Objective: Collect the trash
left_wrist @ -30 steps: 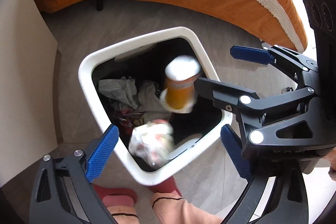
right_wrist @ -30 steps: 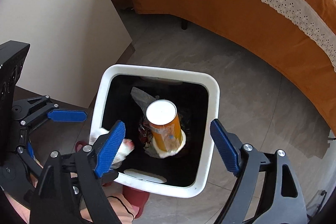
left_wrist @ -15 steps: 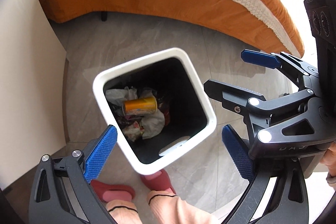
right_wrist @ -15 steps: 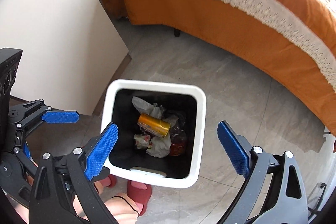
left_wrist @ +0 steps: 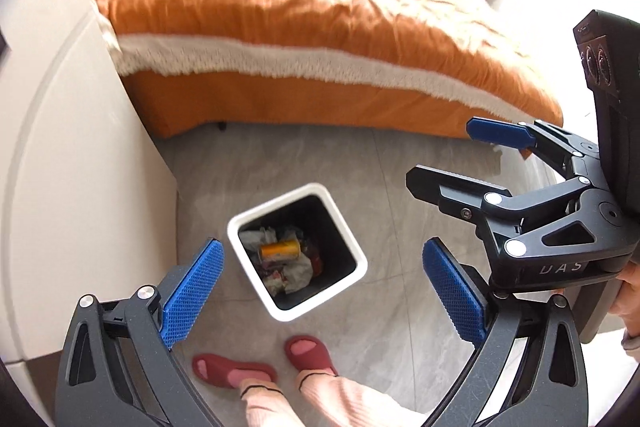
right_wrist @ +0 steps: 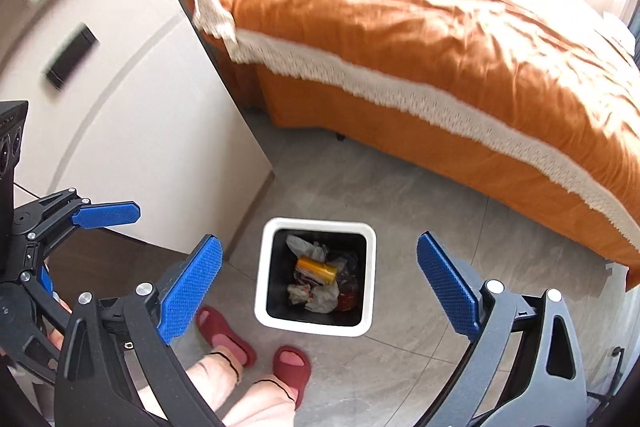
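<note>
Both grippers, left and right, jaws open, empty, above bin; can lies on trash inside.

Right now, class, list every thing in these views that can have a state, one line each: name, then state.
Left gripper: jaws open, holding nothing.
Right gripper: jaws open, holding nothing.
Trash bin: upright on the floor, no lid on it, partly filled.
Orange can: lying on its side on top of the trash.
Crumpled paper: inside the bin, beside the can.
</note>
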A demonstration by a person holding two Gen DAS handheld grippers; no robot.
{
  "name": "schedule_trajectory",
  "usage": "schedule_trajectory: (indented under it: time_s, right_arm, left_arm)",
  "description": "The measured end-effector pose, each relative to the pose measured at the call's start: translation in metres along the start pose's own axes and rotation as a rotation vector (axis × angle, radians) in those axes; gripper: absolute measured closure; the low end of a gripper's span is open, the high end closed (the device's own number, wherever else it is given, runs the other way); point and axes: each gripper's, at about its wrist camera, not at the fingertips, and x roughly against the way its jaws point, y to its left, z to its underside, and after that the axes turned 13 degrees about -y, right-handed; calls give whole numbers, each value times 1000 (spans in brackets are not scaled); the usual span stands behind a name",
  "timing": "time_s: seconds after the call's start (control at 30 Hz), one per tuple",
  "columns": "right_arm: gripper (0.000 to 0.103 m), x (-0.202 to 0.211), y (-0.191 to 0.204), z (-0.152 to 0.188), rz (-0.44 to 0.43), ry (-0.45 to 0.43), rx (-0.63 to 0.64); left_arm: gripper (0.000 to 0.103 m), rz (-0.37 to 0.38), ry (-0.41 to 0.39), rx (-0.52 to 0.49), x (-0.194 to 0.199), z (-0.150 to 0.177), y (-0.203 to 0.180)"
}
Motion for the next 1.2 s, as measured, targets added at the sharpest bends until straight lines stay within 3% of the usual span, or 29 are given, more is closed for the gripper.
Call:
schedule_trajectory:
  time_s: [0.3,0.6,0.8,0.97,1.2]
  right_arm:
    - [5,128,54,-73,-159,-206,137]
    - [5,195,153,-130,-428,-369,374]
    - [5,215,230,-133,-557,-398,501]
    - [5,236,277,-126,-634,-440,534]
    - [5,261,332,-118,-684,-494,596]
  left_arm:
    - [5,-159,-212,11,154,-39,-41]
    - [5,-479,-414,117,290,-34,-31]
    - [5,-638,-464,178,348,-14,-4]
    - [5,-744,-503,240,397,9,12]
    - [5,-824,-539,320,444,40,35]
